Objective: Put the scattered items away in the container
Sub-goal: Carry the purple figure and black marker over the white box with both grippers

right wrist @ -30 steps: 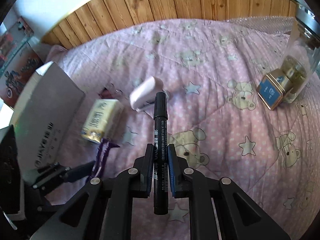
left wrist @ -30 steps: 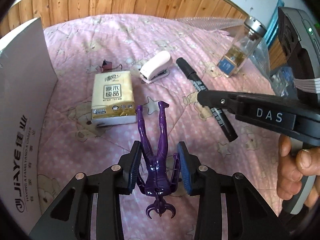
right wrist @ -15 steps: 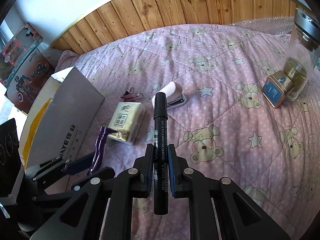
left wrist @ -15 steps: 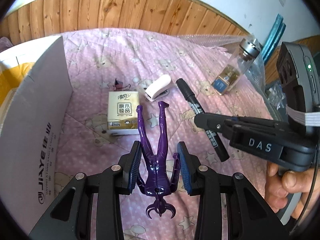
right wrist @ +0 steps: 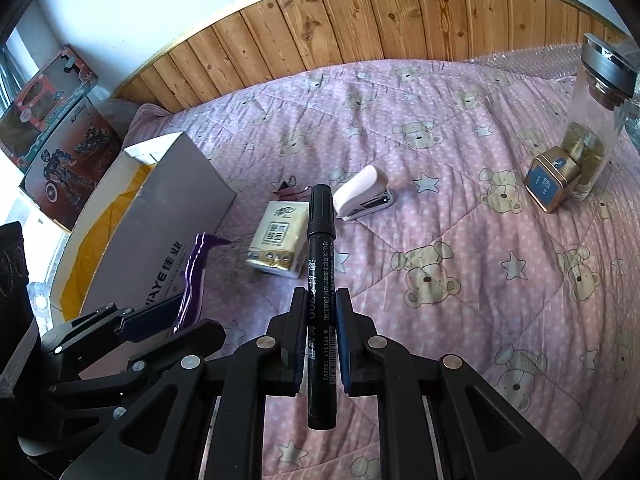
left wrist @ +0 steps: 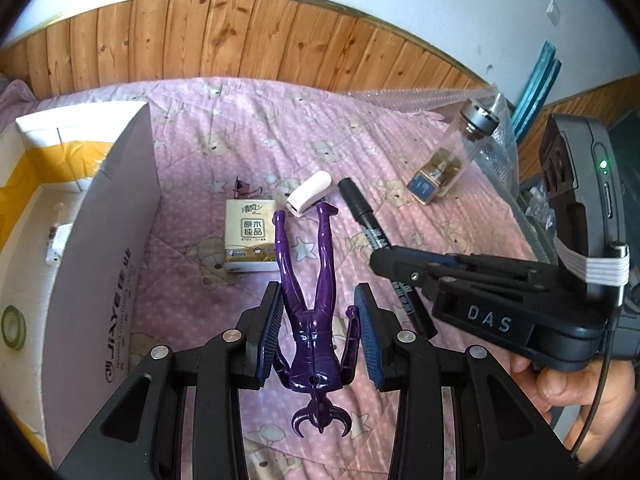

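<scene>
My left gripper [left wrist: 318, 304] is shut on a purple toy figure [left wrist: 314, 320], held head-down with its legs pointing away, above the pink quilt. My right gripper [right wrist: 321, 300] is shut on a black marker [right wrist: 319, 272], cap pointing forward; it also shows in the left wrist view [left wrist: 372, 232]. The open cardboard box [left wrist: 116, 240] stands at the left, its flap up; it also shows in the right wrist view [right wrist: 160, 232]. On the quilt lie a tissue pack [left wrist: 249, 236], a white stapler [left wrist: 309, 198] and a small binder clip [left wrist: 242, 189].
A glass jar [left wrist: 460, 156] and a small blue-and-gold tin [left wrist: 424, 188] stand at the right on the quilt. A roll of tape [left wrist: 12, 326] lies inside the box. Toy boxes [right wrist: 52, 128] sit off the bed at the left. A wooden wall panel runs behind.
Both grippers have risen and pulled back with their items, so the quilt items look smaller and farther. The box's inside has come into view at the left.
</scene>
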`<state>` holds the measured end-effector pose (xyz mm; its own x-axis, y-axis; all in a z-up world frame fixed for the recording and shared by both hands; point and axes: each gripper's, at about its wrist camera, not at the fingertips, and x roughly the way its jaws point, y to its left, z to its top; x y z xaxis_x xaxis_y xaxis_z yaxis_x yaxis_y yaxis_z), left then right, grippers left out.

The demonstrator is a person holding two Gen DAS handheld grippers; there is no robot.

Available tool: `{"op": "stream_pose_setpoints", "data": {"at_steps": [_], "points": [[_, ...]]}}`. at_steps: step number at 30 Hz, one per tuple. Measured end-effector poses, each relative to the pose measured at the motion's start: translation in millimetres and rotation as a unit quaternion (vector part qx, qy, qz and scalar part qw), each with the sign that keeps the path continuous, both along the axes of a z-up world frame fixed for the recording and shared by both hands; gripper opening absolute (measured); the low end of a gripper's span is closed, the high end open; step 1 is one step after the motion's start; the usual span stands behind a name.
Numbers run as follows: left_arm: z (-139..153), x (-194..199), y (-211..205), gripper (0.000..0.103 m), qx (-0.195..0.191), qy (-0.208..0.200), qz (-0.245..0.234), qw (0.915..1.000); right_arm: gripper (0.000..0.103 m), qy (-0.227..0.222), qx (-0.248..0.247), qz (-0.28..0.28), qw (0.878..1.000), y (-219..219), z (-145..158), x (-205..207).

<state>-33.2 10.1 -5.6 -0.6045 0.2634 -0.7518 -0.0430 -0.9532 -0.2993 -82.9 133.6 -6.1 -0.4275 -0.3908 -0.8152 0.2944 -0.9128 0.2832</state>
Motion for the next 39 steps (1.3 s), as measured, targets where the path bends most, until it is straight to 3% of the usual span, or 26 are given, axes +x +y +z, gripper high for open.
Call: {"op": "stream_pose_setpoints", "data": {"at_steps": [19, 39], "points": [[36, 41, -31, 0.038, 0.013, 0.034, 0.022, 0.9991, 0.015, 0.032, -0.022, 0.032, 0.999, -39, 39, 48], [79, 89, -106, 0.038, 0.039, 0.088, 0.084, 0.9918, 0.015, 0.078, -0.046, 0.085, 0.992, -105, 72, 87]]}}
